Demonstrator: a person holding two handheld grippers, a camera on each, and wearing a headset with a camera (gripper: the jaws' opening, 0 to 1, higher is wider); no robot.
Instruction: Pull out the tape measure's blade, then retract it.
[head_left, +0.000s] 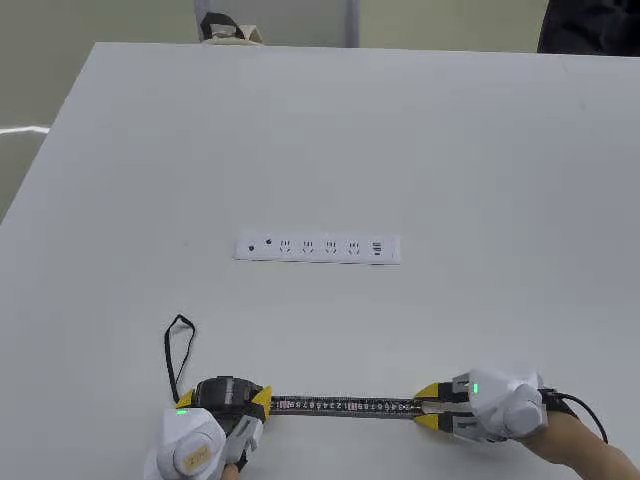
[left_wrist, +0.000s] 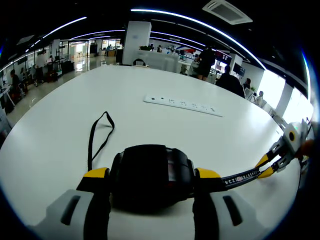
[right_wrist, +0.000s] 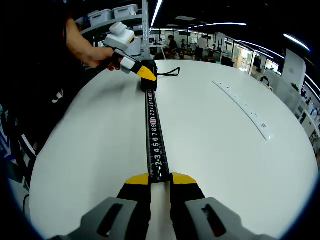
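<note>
Left hand-held gripper (left_wrist: 151, 176) clamps the tape measure (head_left: 226, 392); right hand-held gripper (right_wrist: 160, 180) pinches its blade (right_wrist: 152, 130), numerals legible.

The blade (right_wrist: 154, 130) of the tape measure (left_wrist: 150, 175) carries a printed scale. In the right gripper view, white digits 2 to 9 read in sequence from the near end; figures beyond are too small to read. In the left gripper view, digits 2, 3, 4 are legible. Markings on the power strip (head_left: 318, 247) are illegible.
</note>
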